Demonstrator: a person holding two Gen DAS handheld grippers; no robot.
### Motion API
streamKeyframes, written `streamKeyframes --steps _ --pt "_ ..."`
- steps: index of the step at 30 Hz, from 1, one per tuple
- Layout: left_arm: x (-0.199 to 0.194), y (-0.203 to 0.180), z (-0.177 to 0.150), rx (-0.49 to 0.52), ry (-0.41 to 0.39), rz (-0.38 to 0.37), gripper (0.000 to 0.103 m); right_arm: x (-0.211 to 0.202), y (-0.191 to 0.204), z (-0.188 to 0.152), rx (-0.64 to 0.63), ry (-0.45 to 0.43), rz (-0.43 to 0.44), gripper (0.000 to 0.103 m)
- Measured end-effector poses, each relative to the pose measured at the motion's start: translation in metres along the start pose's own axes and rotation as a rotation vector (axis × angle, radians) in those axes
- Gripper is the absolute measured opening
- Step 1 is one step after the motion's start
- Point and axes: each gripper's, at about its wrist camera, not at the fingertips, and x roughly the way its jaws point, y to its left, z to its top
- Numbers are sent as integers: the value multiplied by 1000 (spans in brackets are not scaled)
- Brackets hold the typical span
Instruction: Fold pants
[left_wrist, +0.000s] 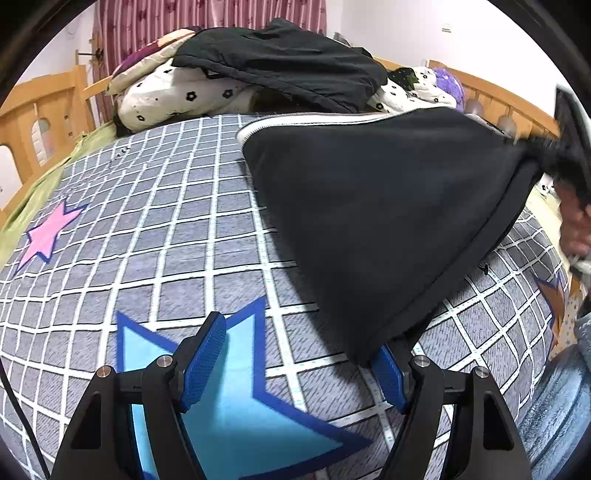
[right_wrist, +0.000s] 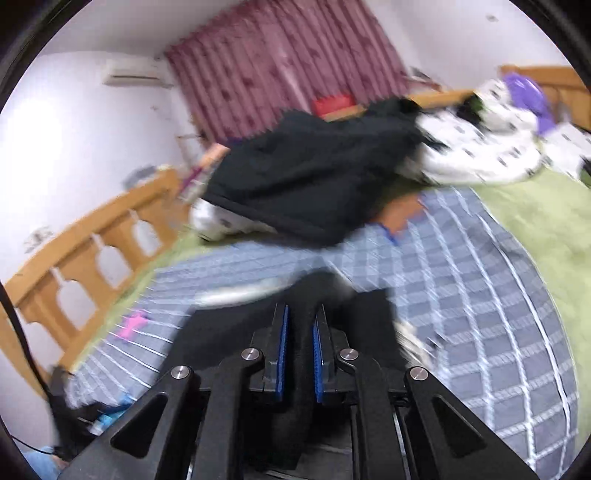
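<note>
The black pants (left_wrist: 376, 221) hang stretched above the grey checked bedsheet (left_wrist: 177, 236), a white-trimmed edge toward the back. My left gripper (left_wrist: 295, 354) is open; the lower corner of the pants hangs by its right blue pad (left_wrist: 388, 376), not pinched. My right gripper (right_wrist: 301, 332) is shut on black pants fabric (right_wrist: 299, 369) between its blue pads; it also shows in the left wrist view (left_wrist: 569, 147) at the far right, holding the raised corner. The right wrist view is blurred by motion.
A pile of black clothes (left_wrist: 288, 62) lies on a flower-print quilt (left_wrist: 177, 96) at the head of the bed. Wooden bed rails (left_wrist: 40, 122) run along the left and back. A green blanket (right_wrist: 543, 221) lies beside the sheet.
</note>
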Motion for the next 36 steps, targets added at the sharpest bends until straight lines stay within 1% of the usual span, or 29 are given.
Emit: streamKeyframes --steps 1,2,3,4,5,7,9,10,12,13,15,16,18,20,22,24,25,27,28,29,30,31,32,33,34,36 --pt "1 0 -1 -3 3 -6 75 9 -10 -8 2 38 -48 8" --pt "2 1 -1 -8 10 -9 75 22 -19 -17 13 95 -91 8" --pt "1 0 -3 -12 12 -12 75 35 -26 -26 30 151 -123 8" --pt "-1 0 -5 -16 10 -17 75 41 -31 -32 31 178 -136 8" --pt "-4 1 -6 -22 7 -25 75 43 -30 -36 9 181 -150 8" --pt "-7 3 -5 -28 7 -40 73 36 -25 -33 -32 163 -163 9" --pt "-17 5 -8 -28 -2 -75 73 29 -21 -27 -20 166 -177 11" --pt "-22 6 -9 -22 -10 -84 73 24 -19 -25 -21 159 -185 13" --pt "-33 7 -11 0 -30 -88 73 12 -9 -20 -44 129 -177 17" --pt "-40 8 -12 12 -44 -86 73 7 -4 -16 -65 121 -165 28" --pt "-48 12 -9 19 -60 -82 73 2 -1 -12 -75 100 -175 40" --pt "-50 14 -6 15 -62 -72 73 0 -2 -9 -67 89 -179 43" --pt "-49 22 5 -15 -60 -46 73 6 -5 -1 -37 107 -166 43" --pt "-45 30 20 -58 -53 -44 73 15 -4 8 -37 120 -152 43" --pt "-40 35 37 -89 -49 -65 73 26 -1 16 -53 135 -145 43" --pt "-34 37 54 -83 -48 -82 73 43 2 28 -63 158 -105 44" --pt "-32 36 60 -75 -52 -79 73 50 3 32 -64 170 -90 49" --pt "-25 34 76 -47 -64 -73 73 76 0 41 -55 224 -50 54" --pt "-22 33 79 -41 -63 -70 73 87 -2 42 -43 244 -47 54" --pt "-17 32 85 -31 -59 -69 73 100 -7 44 -19 272 -45 54" --pt "-13 31 90 -19 -60 -70 73 120 -14 46 23 321 -34 54" --pt "-11 31 93 -12 -60 -68 73 131 -19 46 59 349 -14 51" --pt "-7 31 96 -2 -58 -59 73 141 -23 48 95 368 15 38" --pt "-5 32 97 -2 -57 -51 73 144 -22 52 95 364 33 18" --pt "-4 34 98 -8 -57 -51 73 139 -18 57 71 328 34 16" --pt "-5 37 95 -27 -60 -60 73 107 3 64 -81 151 24 16"
